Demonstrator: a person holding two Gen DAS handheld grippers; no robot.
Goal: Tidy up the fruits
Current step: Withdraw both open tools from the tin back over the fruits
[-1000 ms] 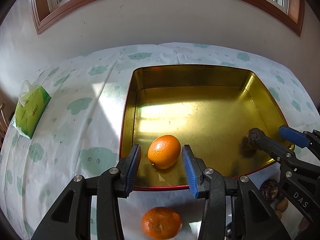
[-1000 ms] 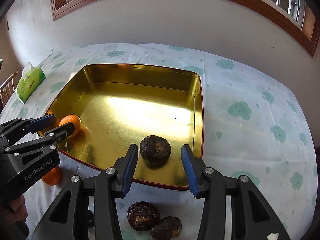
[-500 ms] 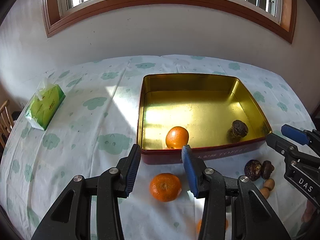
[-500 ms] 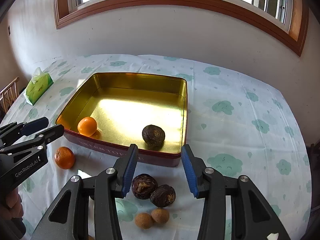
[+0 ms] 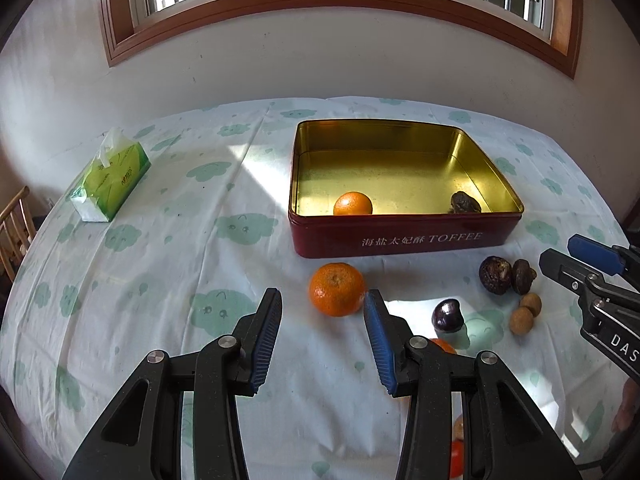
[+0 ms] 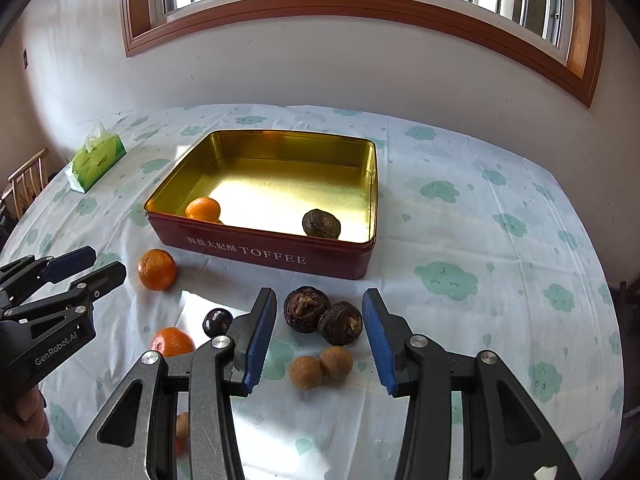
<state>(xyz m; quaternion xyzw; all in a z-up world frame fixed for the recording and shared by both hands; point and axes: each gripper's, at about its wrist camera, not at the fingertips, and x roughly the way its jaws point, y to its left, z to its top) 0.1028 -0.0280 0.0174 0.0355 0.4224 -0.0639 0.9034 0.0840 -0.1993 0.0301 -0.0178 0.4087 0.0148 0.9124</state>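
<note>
Both empty, the half-open left tongs [image 5: 322,336] and right tongs [image 6: 318,336] are risking nudging the round orange mandarin [image 5: 337,289] and wrinkled dark brown fruits [image 6: 323,315] just ahead into rolling across the desk [image 6: 500,280].

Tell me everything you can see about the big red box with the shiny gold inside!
The toffee tin is a shallow, square-ish metal box with rounded corners, dark red outside, shiny gold inside, lid off. White letters on its front wall include the word TOFFEE. It sits flat on the cloud-patterned tablecloth. Inside lie one orange near the front left and one dark wrinkled fruit near the front right. Neither gripper touches it.
</note>
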